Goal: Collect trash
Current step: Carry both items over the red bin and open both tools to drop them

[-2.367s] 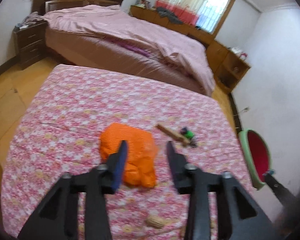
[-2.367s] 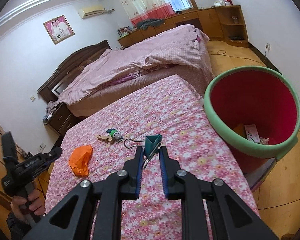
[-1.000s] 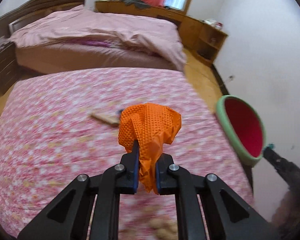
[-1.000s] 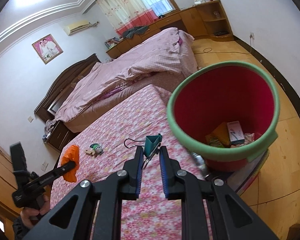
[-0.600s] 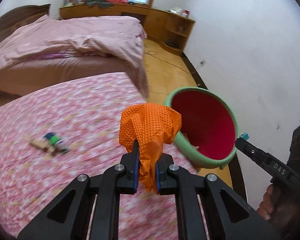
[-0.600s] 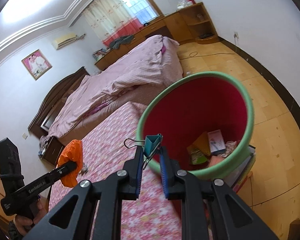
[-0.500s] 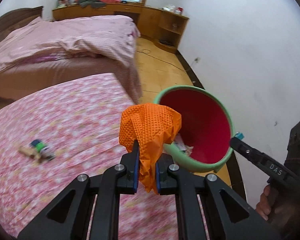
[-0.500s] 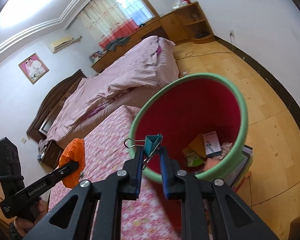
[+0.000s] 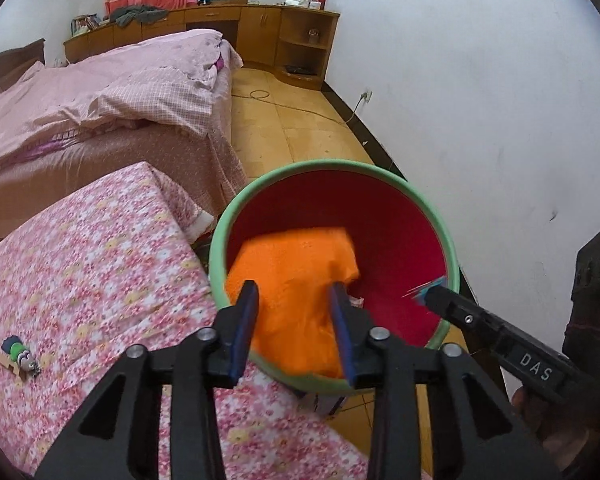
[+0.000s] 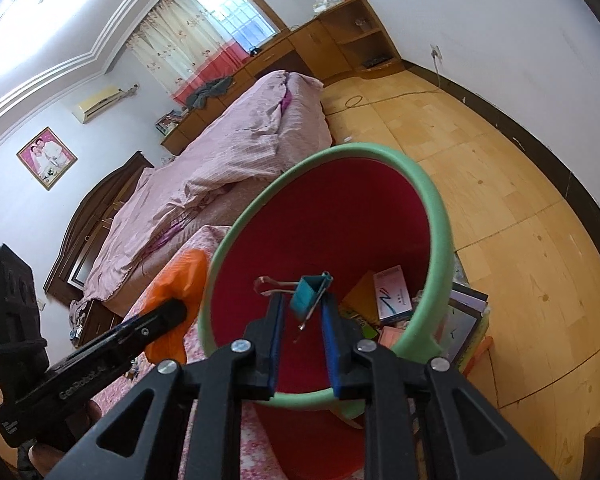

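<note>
A red bin with a green rim stands beside the floral-covered table. In the left wrist view my left gripper hangs over the bin with its jaws opening. The orange mesh bag is blurred and loose between and below them, dropping into the bin. In the right wrist view my right gripper is over the bin rim with its jaws opening. A teal binder clip sits tilted and loose between them. The orange bag and the left gripper show at the left.
Small boxes and papers lie in the bin's bottom. A stack of books sits on the floor beside it. A small wooden piece with a green and blue item lies on the table. A bed with a pink quilt is behind.
Both grippers have swung from the table to above the bin. The left jaws have parted and the orange bag has slipped down out of them. The right jaws have widened and the clip has tilted.
</note>
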A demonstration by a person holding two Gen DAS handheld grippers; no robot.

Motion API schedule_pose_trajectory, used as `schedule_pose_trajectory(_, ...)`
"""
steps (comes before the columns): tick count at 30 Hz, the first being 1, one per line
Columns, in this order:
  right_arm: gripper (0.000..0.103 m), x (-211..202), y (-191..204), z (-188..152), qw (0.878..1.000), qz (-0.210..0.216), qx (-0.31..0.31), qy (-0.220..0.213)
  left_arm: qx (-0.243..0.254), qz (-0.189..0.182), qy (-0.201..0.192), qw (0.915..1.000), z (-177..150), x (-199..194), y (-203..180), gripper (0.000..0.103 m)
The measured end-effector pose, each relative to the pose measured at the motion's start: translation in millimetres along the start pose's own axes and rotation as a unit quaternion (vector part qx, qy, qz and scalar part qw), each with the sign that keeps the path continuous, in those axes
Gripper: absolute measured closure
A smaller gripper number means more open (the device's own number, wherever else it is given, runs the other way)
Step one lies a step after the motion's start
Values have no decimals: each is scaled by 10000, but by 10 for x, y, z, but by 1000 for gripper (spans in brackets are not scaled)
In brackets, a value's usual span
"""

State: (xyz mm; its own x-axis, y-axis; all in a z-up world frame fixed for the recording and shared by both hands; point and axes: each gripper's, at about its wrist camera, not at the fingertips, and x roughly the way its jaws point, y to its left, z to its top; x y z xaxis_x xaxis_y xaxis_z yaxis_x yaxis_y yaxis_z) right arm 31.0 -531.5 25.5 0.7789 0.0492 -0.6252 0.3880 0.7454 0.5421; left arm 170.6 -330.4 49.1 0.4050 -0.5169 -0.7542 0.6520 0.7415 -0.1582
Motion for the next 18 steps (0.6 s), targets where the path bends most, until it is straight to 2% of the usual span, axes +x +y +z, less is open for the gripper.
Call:
schedule_pose_trajectory(3, 68, 17, -39, 9, 10000, 15, 71, 5, 35, 10, -26, 10000, 4, -6, -24, 60)
schedule_pose_trajectory(8, 64, 7, -72, 9, 9999, 26, 129, -12, -45, 21, -35, 10000, -8, -29, 14, 60)
schedule_pose_trajectory(18, 58, -98, 36, -19, 9999, 104, 62, -67, -335, 161, -197, 9991, -109, -335, 233, 60)
